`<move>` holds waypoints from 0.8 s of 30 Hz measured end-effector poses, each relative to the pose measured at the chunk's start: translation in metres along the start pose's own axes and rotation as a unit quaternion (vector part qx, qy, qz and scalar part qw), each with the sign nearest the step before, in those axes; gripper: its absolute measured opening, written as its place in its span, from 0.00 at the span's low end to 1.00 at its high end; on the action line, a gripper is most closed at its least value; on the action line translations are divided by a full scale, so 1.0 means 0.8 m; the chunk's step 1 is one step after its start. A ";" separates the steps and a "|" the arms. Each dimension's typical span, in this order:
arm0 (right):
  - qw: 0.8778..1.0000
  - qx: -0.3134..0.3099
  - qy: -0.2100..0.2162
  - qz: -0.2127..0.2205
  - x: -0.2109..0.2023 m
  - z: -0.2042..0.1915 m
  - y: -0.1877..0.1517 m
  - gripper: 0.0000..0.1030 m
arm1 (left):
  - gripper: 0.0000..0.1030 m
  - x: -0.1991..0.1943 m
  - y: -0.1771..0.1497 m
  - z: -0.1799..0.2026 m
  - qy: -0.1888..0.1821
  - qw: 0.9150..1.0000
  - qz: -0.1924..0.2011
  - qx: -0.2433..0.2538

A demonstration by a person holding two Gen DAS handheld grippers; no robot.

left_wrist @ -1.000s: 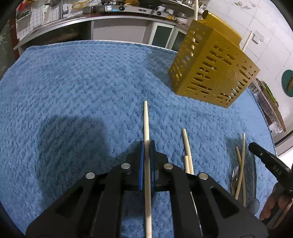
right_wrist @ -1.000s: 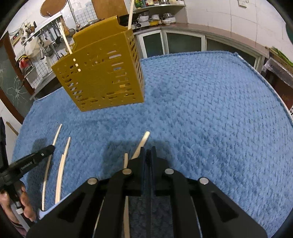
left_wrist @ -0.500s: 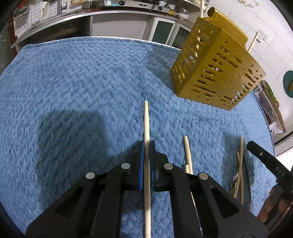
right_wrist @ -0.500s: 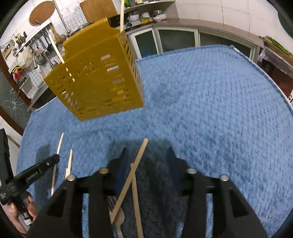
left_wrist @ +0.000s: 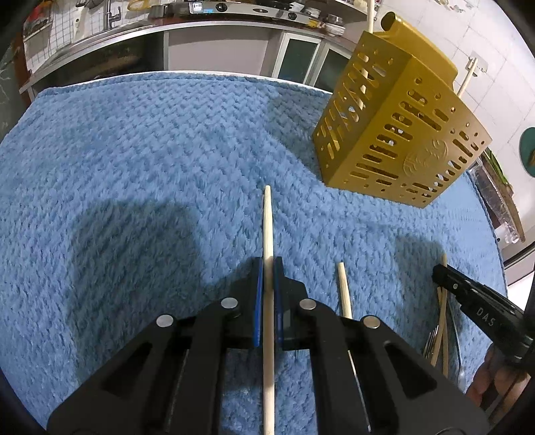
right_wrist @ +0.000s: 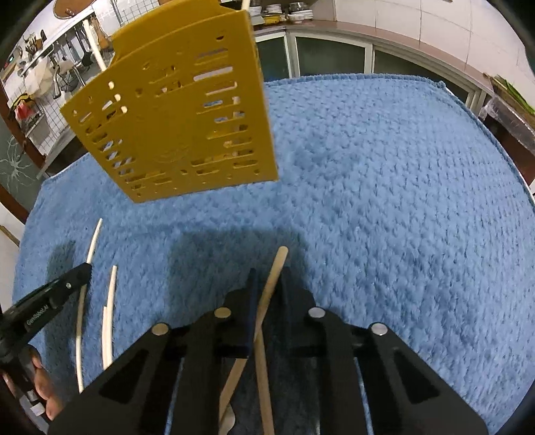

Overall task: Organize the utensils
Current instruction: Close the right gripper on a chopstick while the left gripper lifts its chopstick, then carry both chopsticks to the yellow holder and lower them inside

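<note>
My left gripper [left_wrist: 266, 264] is shut on a pale wooden chopstick [left_wrist: 267, 221] that points forward over the blue towel [left_wrist: 133, 167]. A yellow slotted utensil caddy [left_wrist: 394, 134] stands ahead to the right with chopsticks in it; it also shows in the right wrist view [right_wrist: 180, 113]. My right gripper [right_wrist: 267, 277] has its jaws closing around a tan chopstick [right_wrist: 276, 267] that lies slanted between them. A second chopstick [right_wrist: 262, 368] crosses under it. Another chopstick [left_wrist: 344, 291] lies right of my left gripper.
More chopsticks and a fork [left_wrist: 441, 334] lie by the right gripper in the left wrist view. Two pale chopsticks [right_wrist: 110, 311] lie left in the right wrist view. Kitchen counters [left_wrist: 200, 20] stand behind the table.
My right gripper opened wide, dropped lower over the tan chopstick, and has now narrowed around it. Both views moved closer to the caddy. My left gripper still holds its chopstick.
</note>
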State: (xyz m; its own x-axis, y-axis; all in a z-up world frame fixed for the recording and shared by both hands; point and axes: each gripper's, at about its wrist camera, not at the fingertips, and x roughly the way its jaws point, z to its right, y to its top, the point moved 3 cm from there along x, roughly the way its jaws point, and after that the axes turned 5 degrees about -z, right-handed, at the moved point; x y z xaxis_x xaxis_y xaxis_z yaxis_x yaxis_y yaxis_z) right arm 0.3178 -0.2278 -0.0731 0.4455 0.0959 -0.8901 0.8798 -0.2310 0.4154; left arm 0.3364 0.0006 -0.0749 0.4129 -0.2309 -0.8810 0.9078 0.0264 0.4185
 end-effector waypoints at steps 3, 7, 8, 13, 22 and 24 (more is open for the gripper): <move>1.000 0.004 0.014 0.009 -0.011 0.005 0.004 0.12 | 0.04 -0.001 0.000 -0.004 -0.010 1.000 -0.001 -0.011; 0.999 0.000 0.030 0.029 -0.032 0.009 0.011 0.09 | 0.04 -0.011 -0.003 -0.008 -0.023 0.999 0.003 -0.023; 0.999 0.000 0.037 0.035 -0.040 0.011 0.012 0.09 | 0.04 -0.017 -0.004 -0.008 -0.026 0.999 0.008 -0.023; 0.997 -0.003 0.054 0.062 -0.067 0.014 0.011 0.07 | 0.04 -0.049 -0.014 -0.006 -0.037 0.998 0.039 -0.019; 0.991 -0.012 0.076 0.106 -0.111 0.027 0.015 0.06 | 0.04 -0.114 -0.022 0.011 -0.053 0.992 0.111 0.009; 0.990 -0.011 0.085 0.114 -0.121 0.028 0.014 0.06 | 0.04 -0.127 -0.025 0.015 -0.064 0.989 0.131 0.015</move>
State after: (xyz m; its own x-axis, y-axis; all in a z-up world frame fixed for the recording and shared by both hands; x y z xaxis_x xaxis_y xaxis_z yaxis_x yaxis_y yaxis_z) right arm 0.2804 -0.2615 0.0134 0.6521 0.2067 -0.7294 0.7563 -0.2443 0.6069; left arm 0.2756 0.0119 0.0091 0.6197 -0.3402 -0.7073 0.7675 0.0741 0.6368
